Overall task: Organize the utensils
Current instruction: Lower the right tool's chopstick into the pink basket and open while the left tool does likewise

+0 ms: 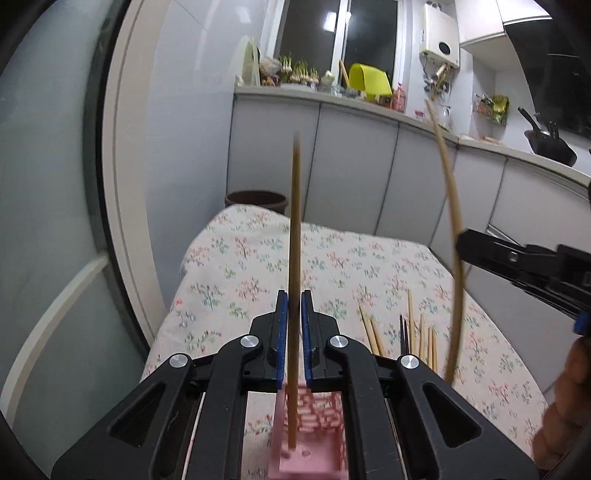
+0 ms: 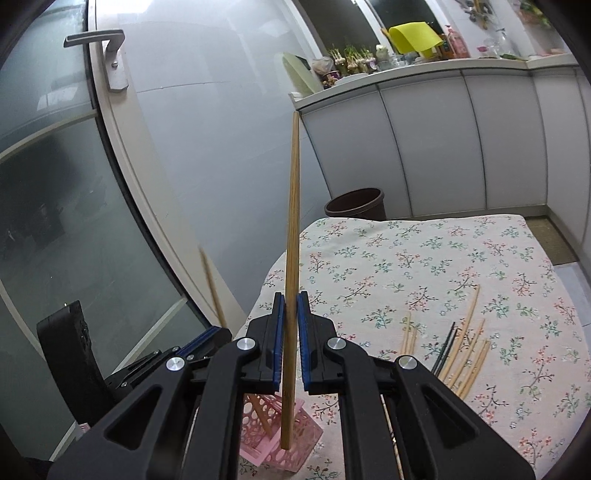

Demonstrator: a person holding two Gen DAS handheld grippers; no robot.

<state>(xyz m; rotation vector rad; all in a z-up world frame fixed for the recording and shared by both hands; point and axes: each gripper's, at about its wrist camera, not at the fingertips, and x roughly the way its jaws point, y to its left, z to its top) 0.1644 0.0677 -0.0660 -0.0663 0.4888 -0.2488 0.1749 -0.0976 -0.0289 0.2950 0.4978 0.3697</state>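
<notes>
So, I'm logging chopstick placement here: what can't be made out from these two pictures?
- Left wrist view: the pink holder is mostly hidden by the left gripper, so whether its chopstick has touched bottom is unclear.
- Left wrist view: the right gripper's chopstick is motion-blurred.
- Right wrist view: the loose chopsticks overlap; no sure count.

Grey cabinets (image 1: 354, 162) under dark window (image 1: 332, 33); frosted glass door (image 2: 74, 192)

Home kitchen: cabinets (image 1: 354, 166), frying pan (image 1: 550, 146).
</notes>
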